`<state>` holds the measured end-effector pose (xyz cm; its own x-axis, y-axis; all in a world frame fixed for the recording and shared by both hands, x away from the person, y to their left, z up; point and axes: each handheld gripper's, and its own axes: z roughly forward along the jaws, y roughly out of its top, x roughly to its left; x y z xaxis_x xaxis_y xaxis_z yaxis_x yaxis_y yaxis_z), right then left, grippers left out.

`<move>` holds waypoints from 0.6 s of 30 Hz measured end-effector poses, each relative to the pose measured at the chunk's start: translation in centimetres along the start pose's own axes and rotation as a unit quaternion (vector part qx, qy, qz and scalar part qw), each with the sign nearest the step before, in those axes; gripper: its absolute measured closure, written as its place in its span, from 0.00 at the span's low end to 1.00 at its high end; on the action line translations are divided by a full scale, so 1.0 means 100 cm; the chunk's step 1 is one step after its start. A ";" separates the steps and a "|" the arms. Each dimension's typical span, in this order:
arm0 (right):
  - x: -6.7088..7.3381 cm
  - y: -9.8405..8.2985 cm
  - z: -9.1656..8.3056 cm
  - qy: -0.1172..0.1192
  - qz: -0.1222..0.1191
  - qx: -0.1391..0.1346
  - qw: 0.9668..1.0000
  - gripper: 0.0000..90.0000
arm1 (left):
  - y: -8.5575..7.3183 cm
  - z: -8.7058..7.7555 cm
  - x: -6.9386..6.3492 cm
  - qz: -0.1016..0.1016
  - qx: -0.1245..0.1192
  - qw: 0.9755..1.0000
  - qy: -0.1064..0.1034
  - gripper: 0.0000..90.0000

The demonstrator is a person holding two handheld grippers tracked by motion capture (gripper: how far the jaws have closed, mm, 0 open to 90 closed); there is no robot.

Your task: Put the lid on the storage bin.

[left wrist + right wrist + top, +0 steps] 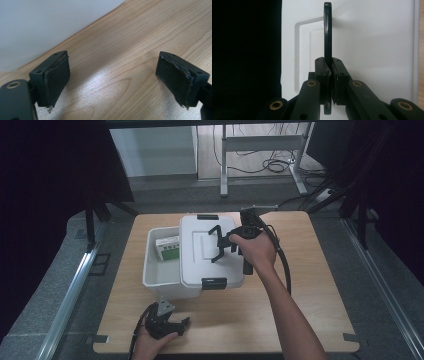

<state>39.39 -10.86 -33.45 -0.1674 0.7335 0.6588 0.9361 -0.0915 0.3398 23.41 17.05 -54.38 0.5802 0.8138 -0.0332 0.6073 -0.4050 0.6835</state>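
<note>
Lid carried by its handle over the white bin

The lid [207, 251] sits skewed across the bin [157, 270], its thin black handle [327, 32] pinched between the right gripper [331, 75] jaws. Stiff, light plastic, likely to swing from that narrow grip. The left gripper [112, 80] rests spread and empty on the table [300, 285].

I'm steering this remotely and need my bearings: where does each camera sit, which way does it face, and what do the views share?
High view: above the person's side, looking forward and down on the wooden table; both forearms enter from below, left gripper low, right gripper on the lid handle.
Left gripper view: rides the left gripper, looking down at bare tabletop beside the white bin; its jaws stand apart.
Right gripper view: rides the right gripper, facing the white lid; jaws clamp the handle.
Shared: high and right gripper views both show lid and handle.
</note>
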 end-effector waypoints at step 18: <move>0.022 0.003 0.016 -0.012 -0.009 0.014 1.000 0.94 | 0.000 0.000 0.000 0.001 0.000 1.000 -0.002 0.13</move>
<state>39.79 -8.21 -32.94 -0.1778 0.7503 0.6367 0.9414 -0.0588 0.3322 23.43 17.02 -54.38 0.5831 0.8117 -0.0346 0.6065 -0.4065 0.6833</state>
